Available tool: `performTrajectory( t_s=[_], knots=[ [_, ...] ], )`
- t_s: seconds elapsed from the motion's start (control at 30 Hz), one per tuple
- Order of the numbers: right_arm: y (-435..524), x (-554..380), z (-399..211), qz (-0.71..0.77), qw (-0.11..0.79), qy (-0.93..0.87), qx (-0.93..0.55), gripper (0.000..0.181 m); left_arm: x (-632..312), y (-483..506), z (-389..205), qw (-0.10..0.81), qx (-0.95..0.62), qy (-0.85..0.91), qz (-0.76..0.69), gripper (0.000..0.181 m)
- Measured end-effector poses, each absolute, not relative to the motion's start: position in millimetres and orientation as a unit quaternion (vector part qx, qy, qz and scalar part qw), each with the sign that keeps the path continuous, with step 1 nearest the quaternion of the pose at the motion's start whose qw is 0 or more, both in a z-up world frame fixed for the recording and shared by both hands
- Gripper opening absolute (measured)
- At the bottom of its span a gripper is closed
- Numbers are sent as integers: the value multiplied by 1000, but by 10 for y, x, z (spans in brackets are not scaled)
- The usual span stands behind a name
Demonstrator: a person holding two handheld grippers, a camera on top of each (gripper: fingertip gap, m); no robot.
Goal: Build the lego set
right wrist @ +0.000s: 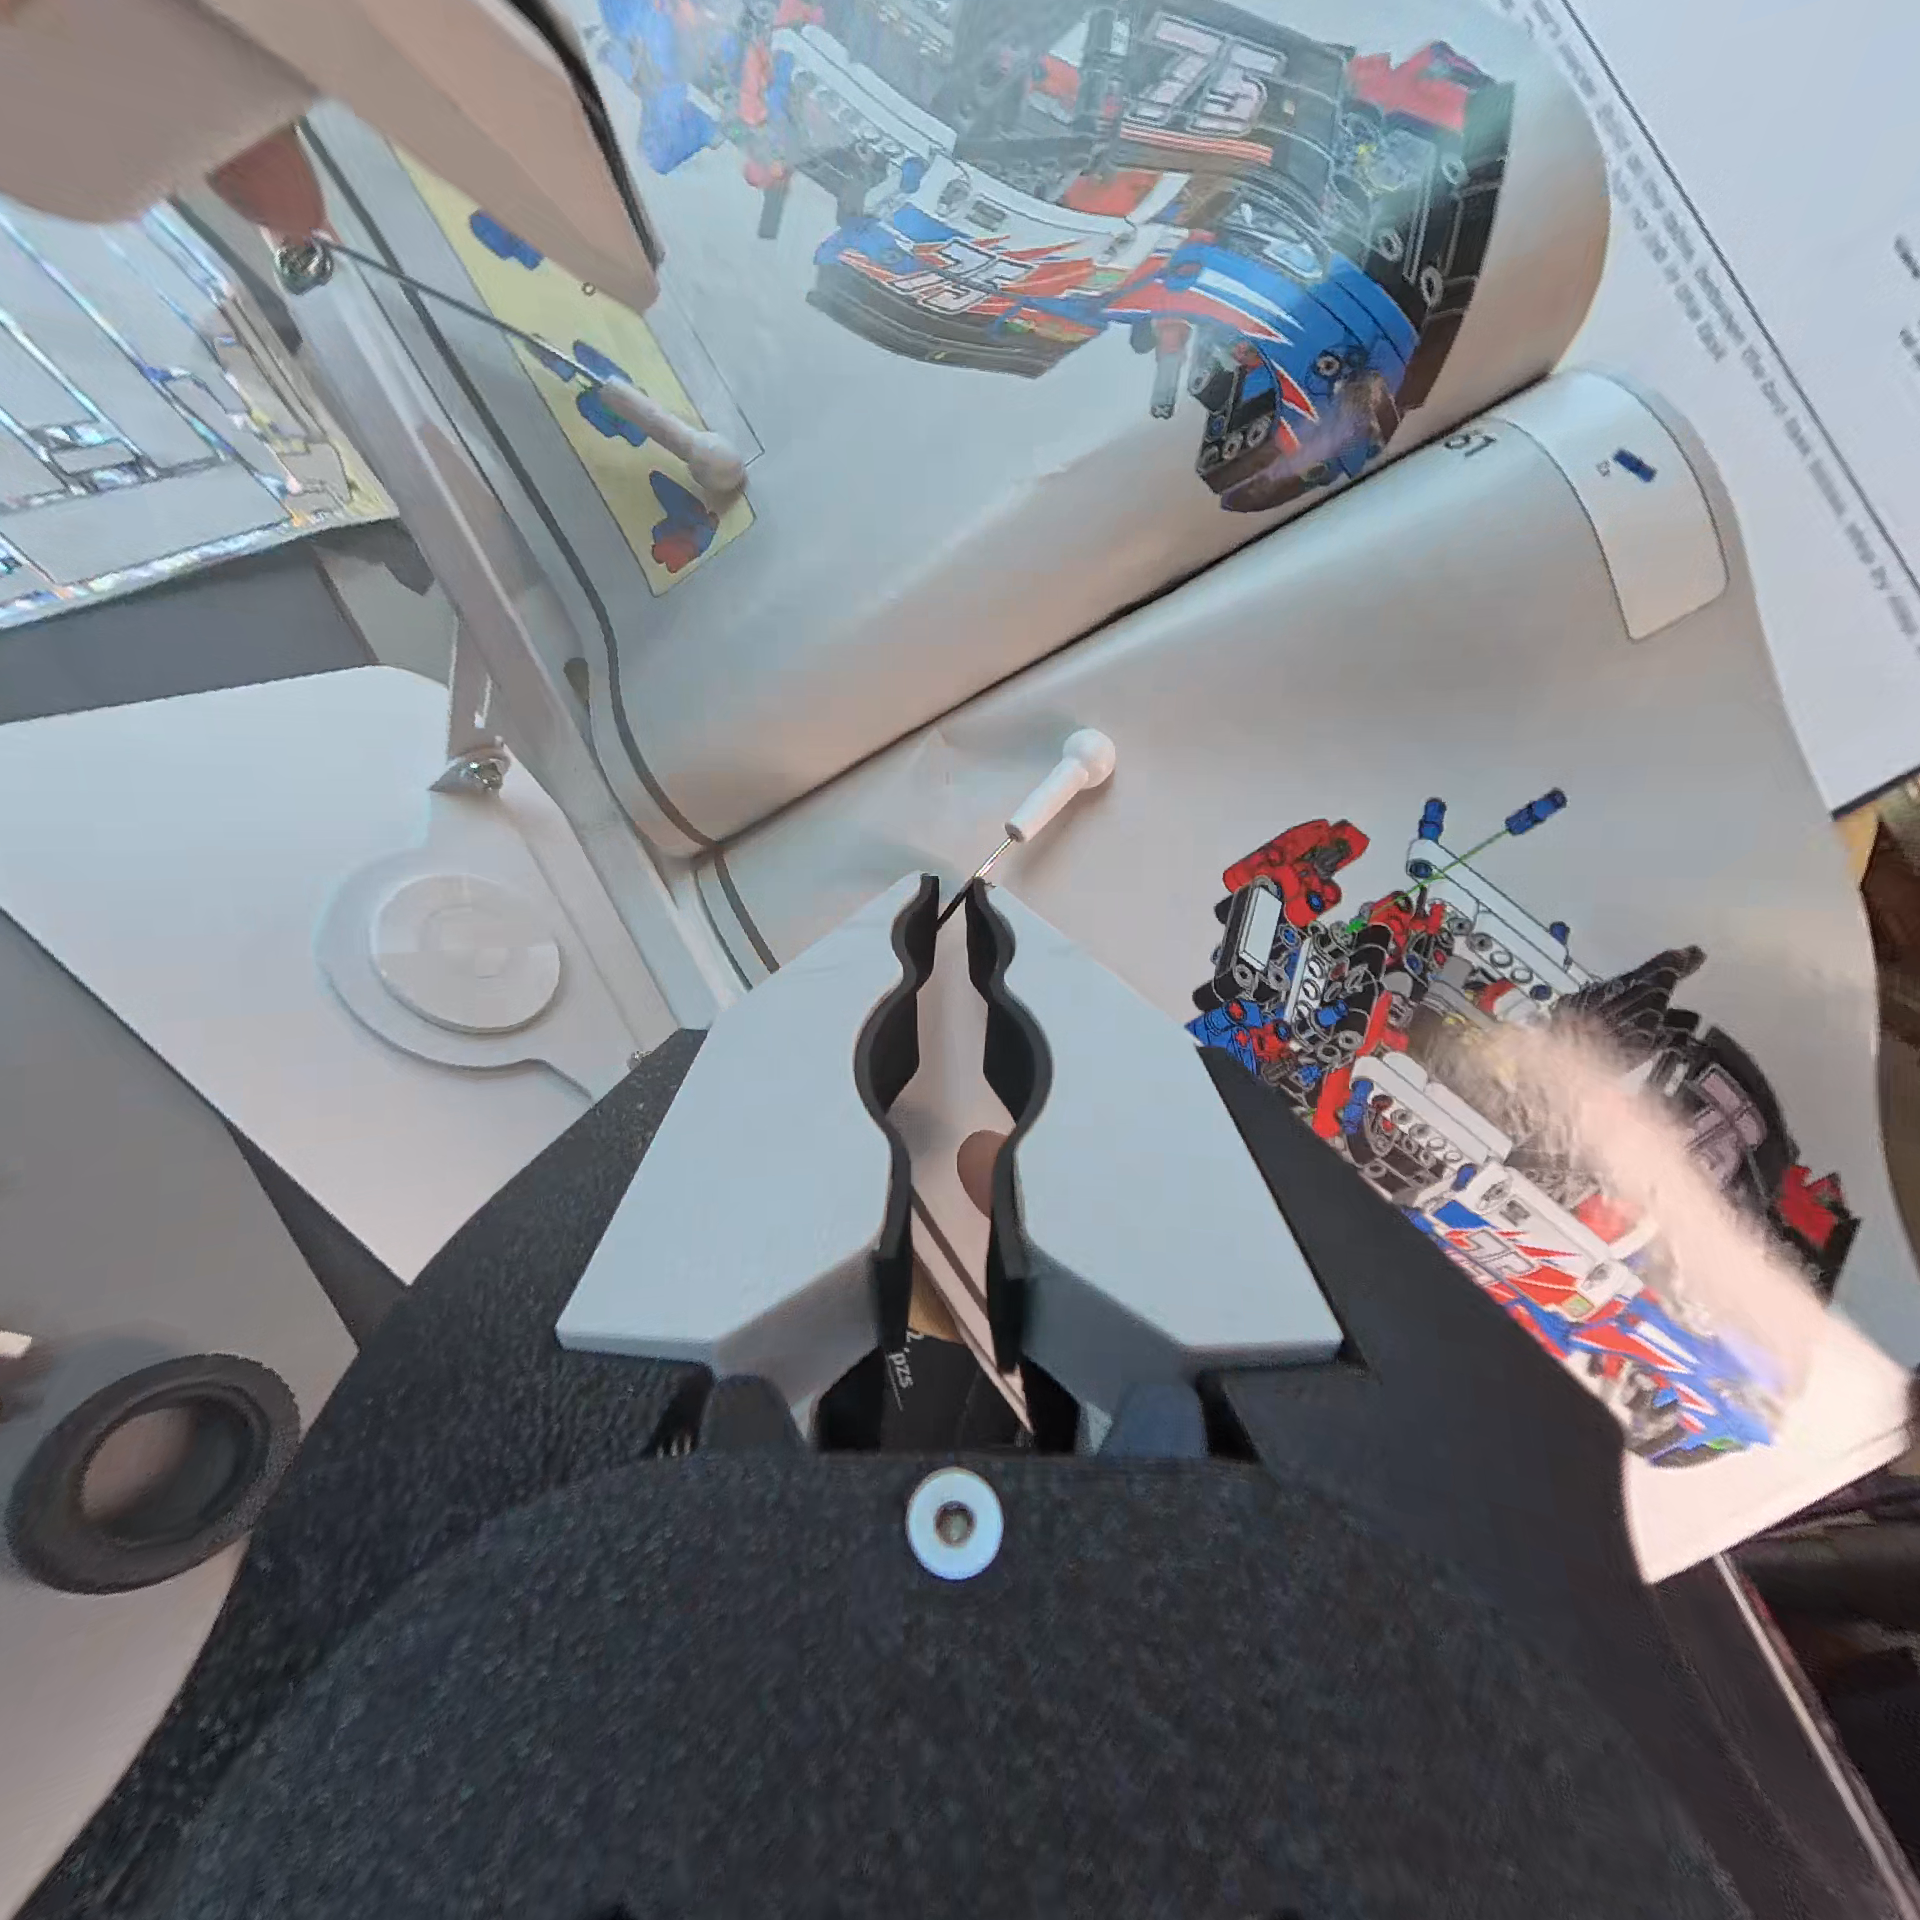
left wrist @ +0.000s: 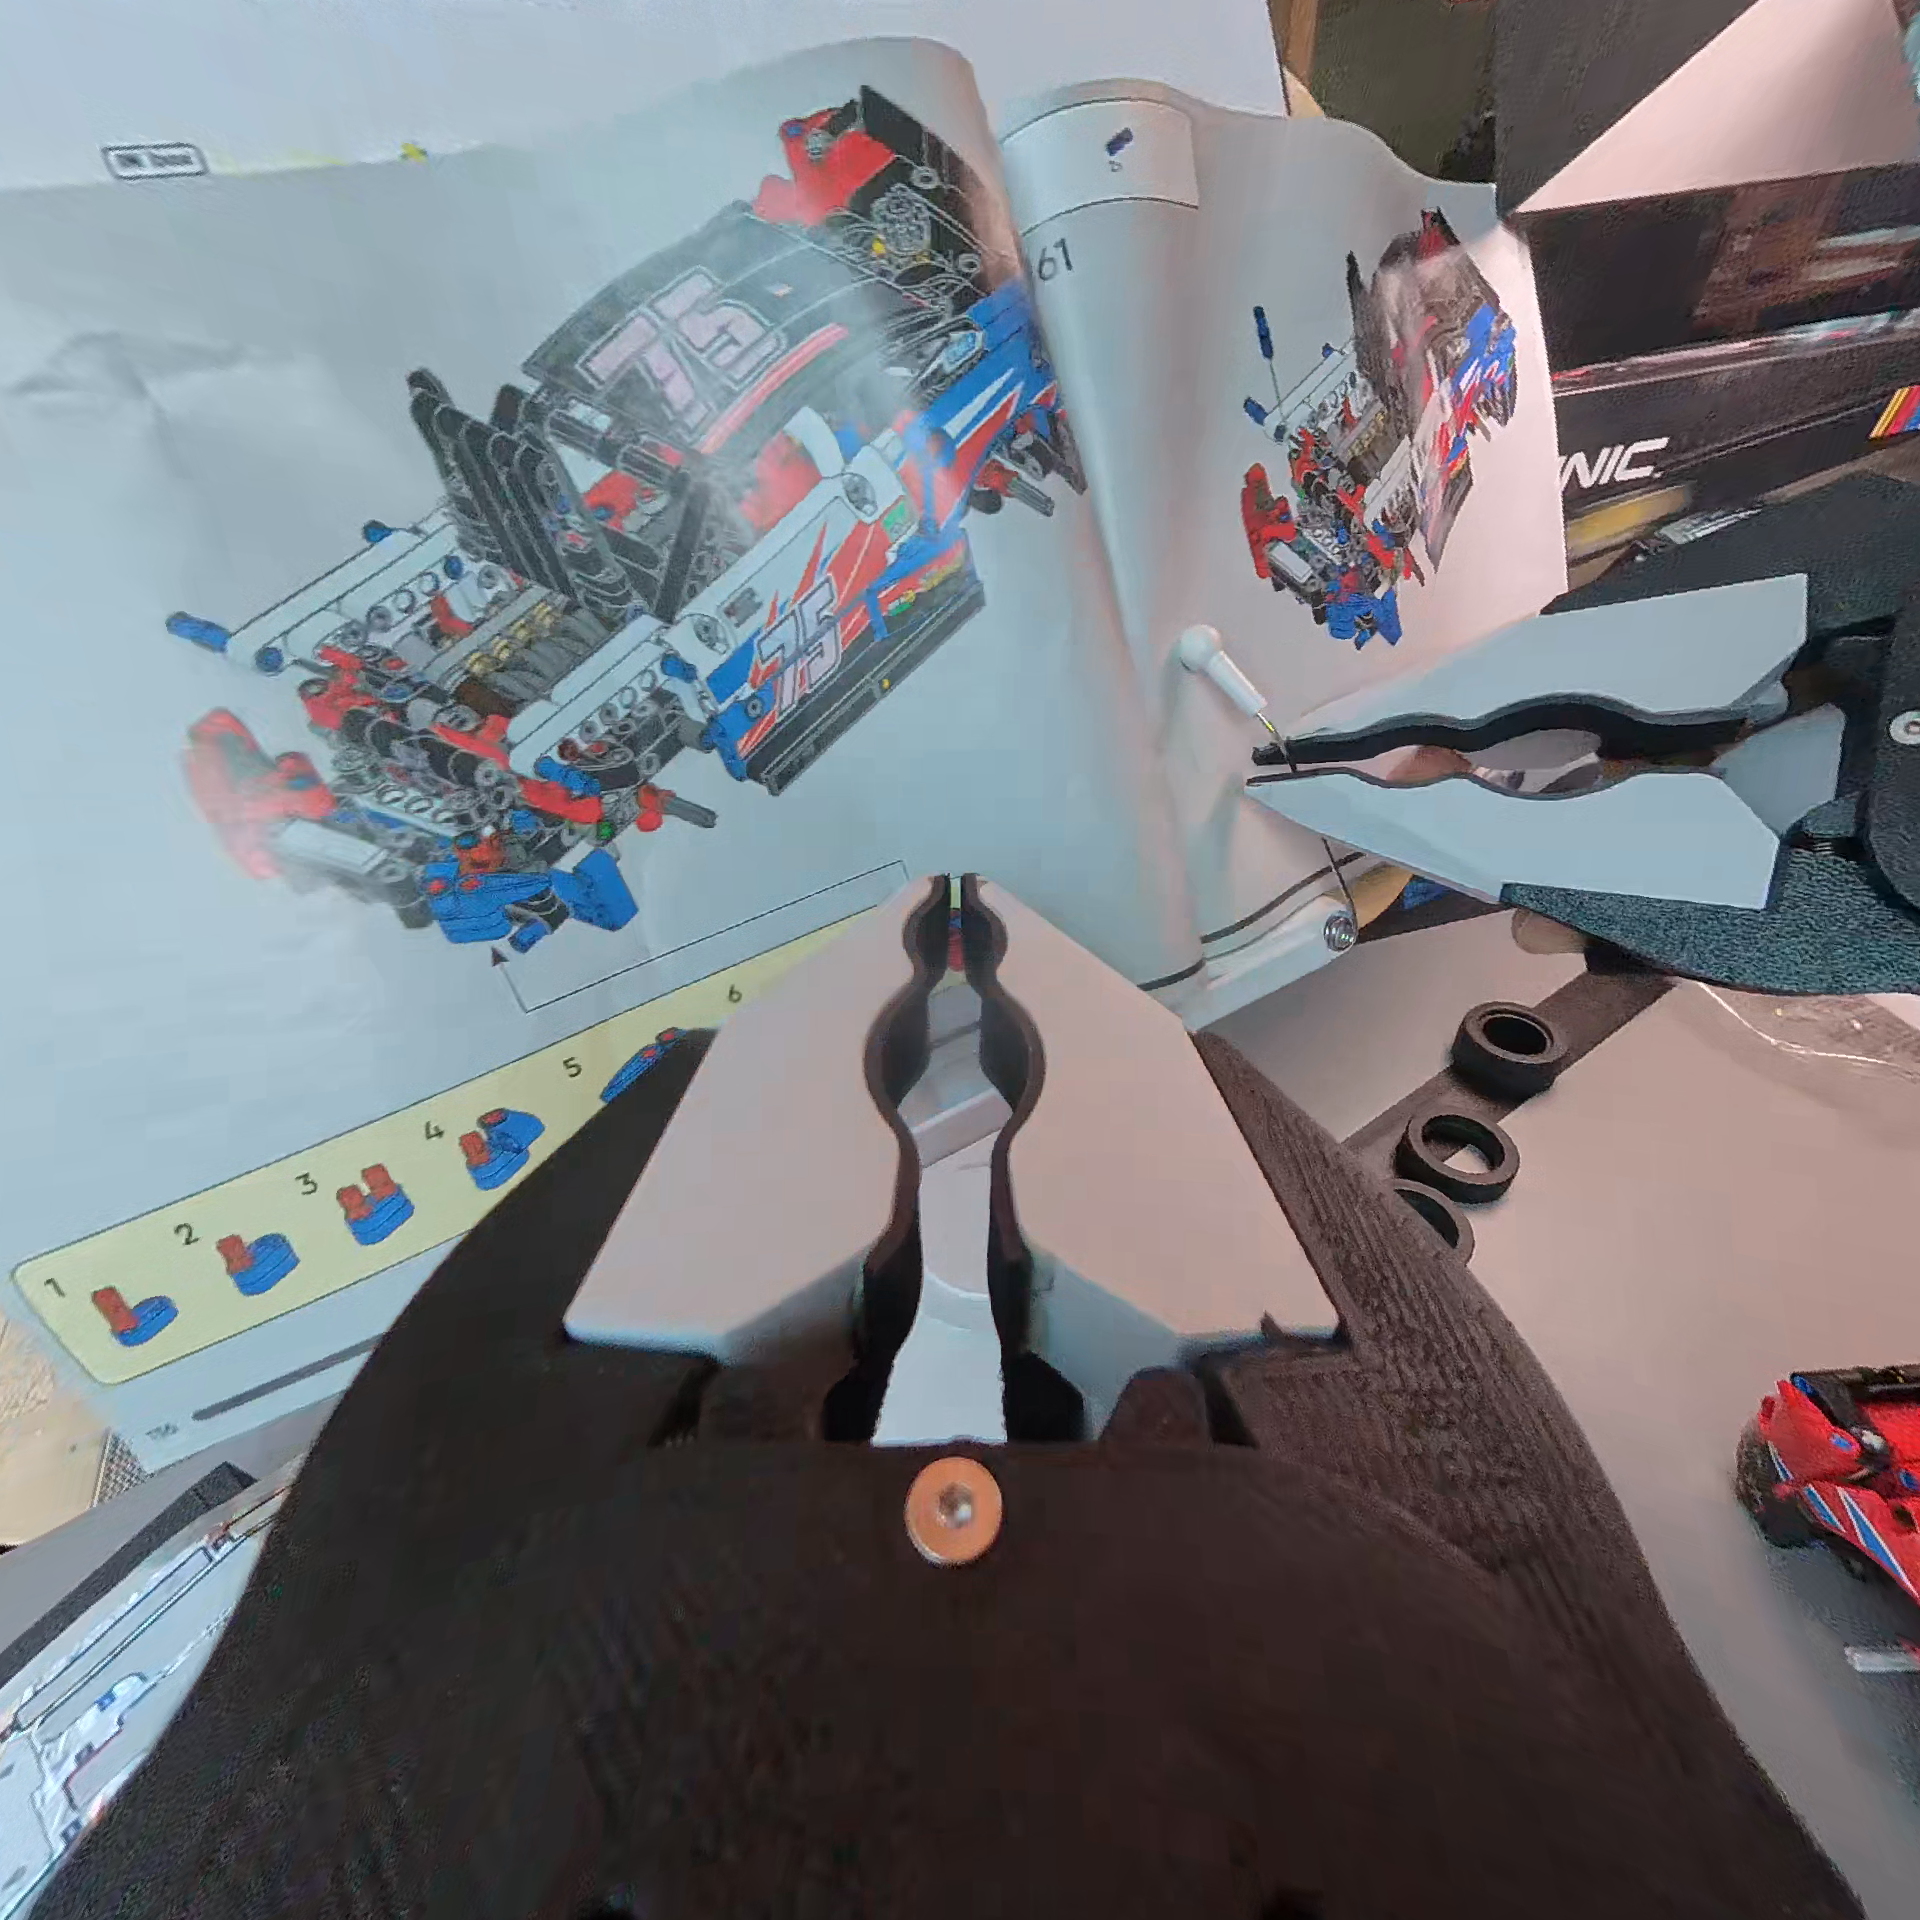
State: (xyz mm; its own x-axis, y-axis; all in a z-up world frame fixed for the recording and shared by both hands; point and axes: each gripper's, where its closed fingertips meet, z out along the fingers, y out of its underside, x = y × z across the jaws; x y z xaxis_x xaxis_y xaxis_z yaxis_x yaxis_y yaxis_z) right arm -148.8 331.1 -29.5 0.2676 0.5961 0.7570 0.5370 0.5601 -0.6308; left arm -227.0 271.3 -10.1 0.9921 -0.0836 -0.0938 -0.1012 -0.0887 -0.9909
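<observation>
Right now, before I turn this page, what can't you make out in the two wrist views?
- Left tool: what its shut tips pinch, too small, left wrist view.
- Booklet right-hand page: partly washed out by glare, right wrist view.
- Red lego car: cut off by the right edge, left wrist view.
- Right tool: shut on the page-holder wire; the page edge beneath is hidden.

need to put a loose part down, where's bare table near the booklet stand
Bare grey table lies between the black tyre rings and the red car model. The white stand base left of the right gripper is also bare. It is crowded at the instruction booklet, where both grippers and the wire page holder meet.
</observation>
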Motion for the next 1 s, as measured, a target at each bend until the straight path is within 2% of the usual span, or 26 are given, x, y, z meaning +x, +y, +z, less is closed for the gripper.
performTrajectory(
  t_s=[0.03, 0.13, 0.2, 0.3, 0.4, 0.5, 0.6, 0.73, 1.0],
  knots=[
    [3316, -1489, -296, 0, 643, -612, -461, 3, -2355, 2673, -97, 677, -735, 47, 2, 0],
    [3336, -1449, -274, -25, 624, -607, -492, 7, -2616, 2558, -60, 691, -723, 10, 0, 0],
    [3252, -1366, -163, 0, 634, -581, -510, 17, -2800, 2471, -35, 694, -719, -3, 10, 1],
    [2826, -1131, -105, 124, 623, -539, -553, 34, -3076, 2314, 34, 701, -712, -12, 31, 1],
    [2214, -694, -199, 228, 606, -512, -564, 38, -3345, 2204, 133, 707, -706, -14, 46, 2],
    [1760, -91, -482, 242, 600, -498, -578, 34, -3596, 2200, 270, 714, -698, -7, 62, 3],
    [1509, 524, -850, 218, 605, -479, -598, 22, -3734, 2322, 313, 709, -704, -6, 37, 2],
    [1412, 1157, -1167, 208, 624, -404, -636, 11, -3814, 2590, 108, 676, -736, -13, 24, 0],
    [1493, 1242, -1110, 224, 658, -360, -622, 5, -3933, 2805, 45, 683, -727, -36, 58, 0]
  ],
)
